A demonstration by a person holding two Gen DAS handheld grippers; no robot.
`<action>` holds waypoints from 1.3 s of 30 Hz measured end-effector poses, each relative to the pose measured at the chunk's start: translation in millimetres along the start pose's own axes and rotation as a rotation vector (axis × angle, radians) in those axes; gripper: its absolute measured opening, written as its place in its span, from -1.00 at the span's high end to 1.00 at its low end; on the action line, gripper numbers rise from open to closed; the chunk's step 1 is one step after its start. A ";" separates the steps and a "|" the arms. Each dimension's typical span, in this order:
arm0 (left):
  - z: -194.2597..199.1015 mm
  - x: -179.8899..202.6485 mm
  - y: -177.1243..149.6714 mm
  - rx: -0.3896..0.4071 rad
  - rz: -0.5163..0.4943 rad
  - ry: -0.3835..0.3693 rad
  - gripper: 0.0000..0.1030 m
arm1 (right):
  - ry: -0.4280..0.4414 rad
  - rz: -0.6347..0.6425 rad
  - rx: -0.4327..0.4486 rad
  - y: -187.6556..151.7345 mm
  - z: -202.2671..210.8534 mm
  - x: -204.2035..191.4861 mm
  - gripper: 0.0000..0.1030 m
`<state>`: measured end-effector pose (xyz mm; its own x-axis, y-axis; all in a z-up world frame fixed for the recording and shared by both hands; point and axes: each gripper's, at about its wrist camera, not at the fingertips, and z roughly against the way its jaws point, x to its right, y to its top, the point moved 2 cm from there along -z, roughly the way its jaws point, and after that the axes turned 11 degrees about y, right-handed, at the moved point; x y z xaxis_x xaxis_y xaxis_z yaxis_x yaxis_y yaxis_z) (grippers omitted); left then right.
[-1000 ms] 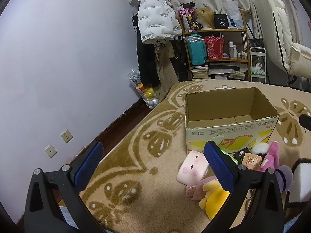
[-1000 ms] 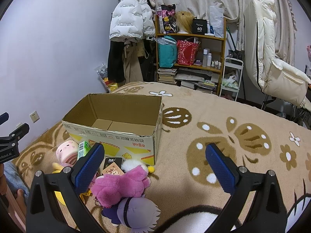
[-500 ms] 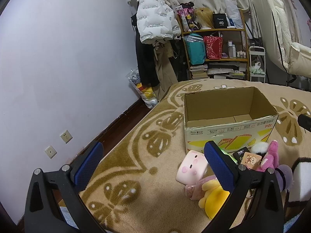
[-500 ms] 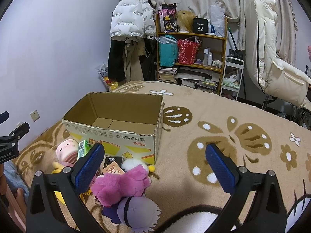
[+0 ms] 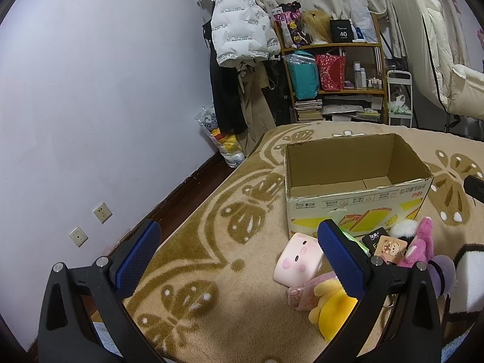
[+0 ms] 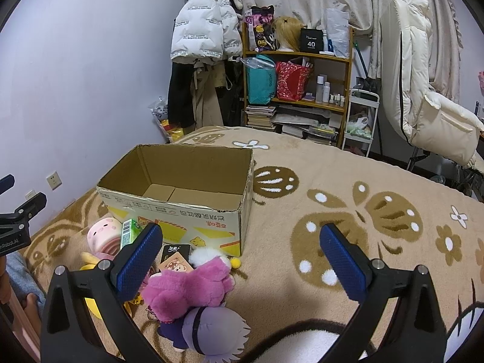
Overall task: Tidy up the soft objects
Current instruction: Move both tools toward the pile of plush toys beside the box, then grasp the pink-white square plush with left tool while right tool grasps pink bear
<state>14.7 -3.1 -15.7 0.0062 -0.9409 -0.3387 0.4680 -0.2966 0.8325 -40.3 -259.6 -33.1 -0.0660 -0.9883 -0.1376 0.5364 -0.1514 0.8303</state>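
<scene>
Both grippers are seen spread wide with nothing between their fingers: the left gripper [image 5: 239, 257] at the bottom of its frame, the right gripper [image 6: 242, 257] likewise. An open cardboard box [image 6: 178, 187] is set on the patterned carpet [image 6: 348, 211] at centre frame. The soft toys are heaped just in front of the box: a pink pig cushion [image 5: 298, 258], a yellow plush [image 5: 332, 311], a magenta plush [image 6: 187, 290] and a purple plush [image 6: 211, 332] at lower left of the right view.

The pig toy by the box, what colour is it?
Pale pink, with darker pink cheeks. The pig toy shows best in the left wrist view.
</scene>
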 end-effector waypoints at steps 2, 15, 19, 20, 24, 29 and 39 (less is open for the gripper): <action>0.7 2.5 -0.8 0.000 -0.003 0.000 -0.99 | -0.002 0.001 0.000 0.3 0.3 0.0 -1.00; 2.5 5.3 -1.3 0.003 -0.013 -0.003 -0.99 | -0.002 0.002 -0.001 -0.7 0.1 -1.6 -1.00; 2.2 5.8 -1.9 0.002 -0.019 -0.003 -0.99 | 0.003 0.008 0.012 -2.2 3.2 -3.1 -1.00; 2.0 5.6 -1.7 0.001 -0.019 -0.005 -0.99 | 0.005 0.010 0.011 -5.7 1.4 -1.0 -1.00; 0.1 6.5 -1.0 -0.011 -0.029 -0.014 -0.99 | 0.048 0.011 -0.015 -4.0 -1.8 0.1 -1.00; -11.1 11.0 1.9 -0.069 -0.034 -0.076 -0.99 | 0.079 -0.030 -0.056 2.4 -15.5 3.9 -1.00; -37.7 29.2 13.1 -0.130 -0.066 -0.126 -0.99 | 0.101 -0.054 -0.148 2.5 -48.6 2.0 -1.00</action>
<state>54.4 -28.3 -31.2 -0.1352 -0.9357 -0.3259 0.5743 -0.3420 0.7438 1.8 -261.1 -57.6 -0.0171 -0.9708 -0.2392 0.6530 -0.1920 0.7326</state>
